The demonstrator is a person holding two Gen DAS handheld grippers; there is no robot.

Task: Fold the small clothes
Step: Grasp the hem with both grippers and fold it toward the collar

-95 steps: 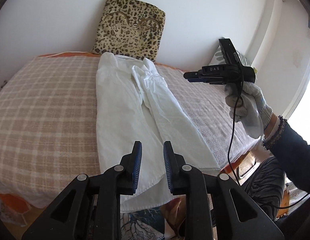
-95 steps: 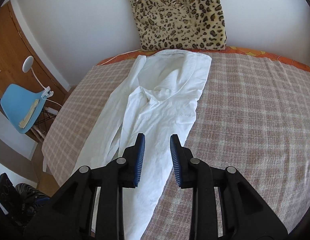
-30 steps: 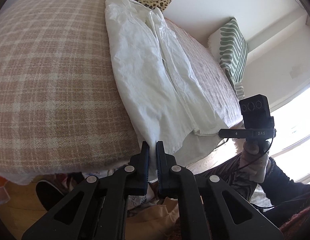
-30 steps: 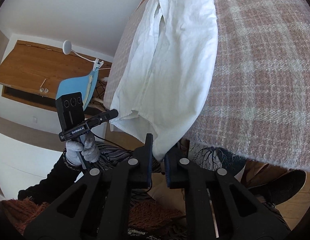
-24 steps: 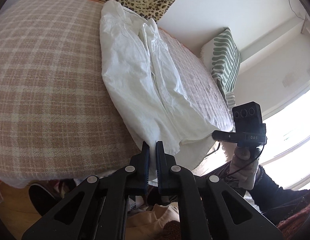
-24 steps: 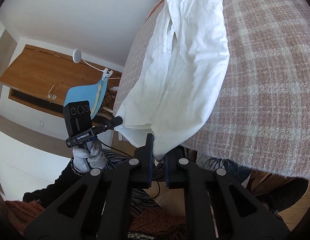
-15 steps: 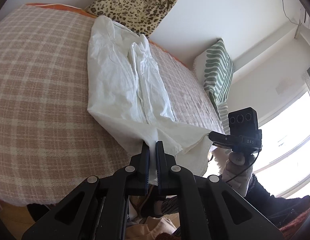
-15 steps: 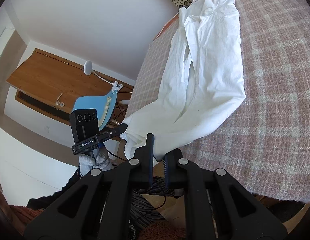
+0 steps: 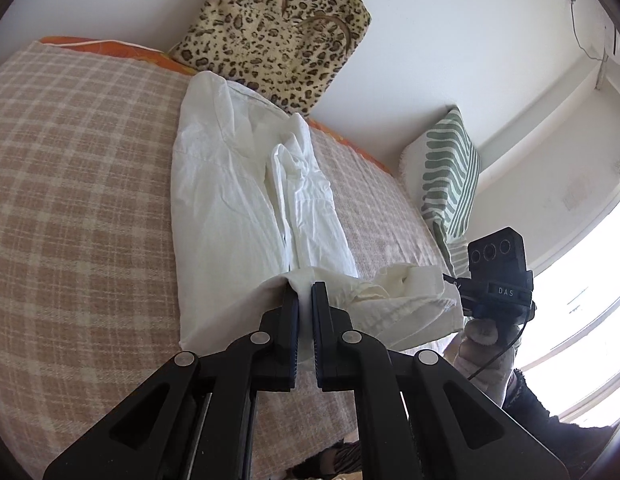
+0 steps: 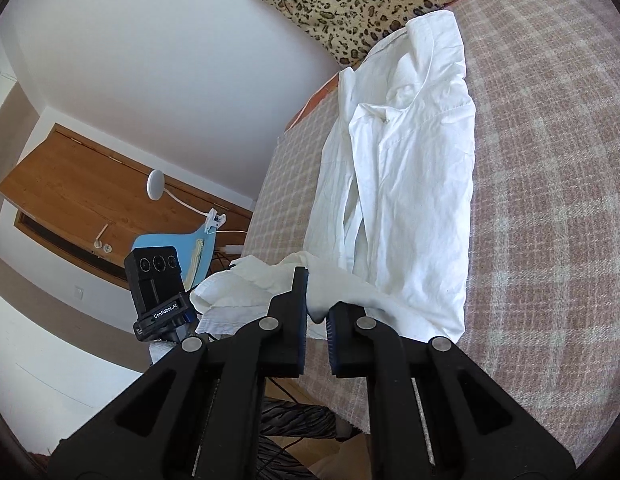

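Observation:
A white shirt point(image 9: 230, 184) lies lengthwise on the checked bed, sleeves folded in, collar toward the leopard cushion. My left gripper point(image 9: 305, 294) is shut on one corner of its bottom hem and my right gripper point(image 10: 317, 300) is shut on the other corner. Both hold the hem raised above the bed and carried over the lower part of the shirt point(image 10: 406, 184). The hem sags between them. The right gripper shows in the left wrist view point(image 9: 454, 280) and the left gripper shows in the right wrist view point(image 10: 190, 300).
The checked bedspread point(image 9: 70, 200) covers the bed. A leopard cushion point(image 9: 278, 28) leans on the wall behind the collar. A green striped pillow point(image 9: 450, 176) stands at the right. A blue chair point(image 10: 190, 248) and a white lamp point(image 10: 156, 184) stand beside the bed.
Both grippers closed on the hem corners at the bed's edge, then lifted them and carried them up over the shirt toward the collar.

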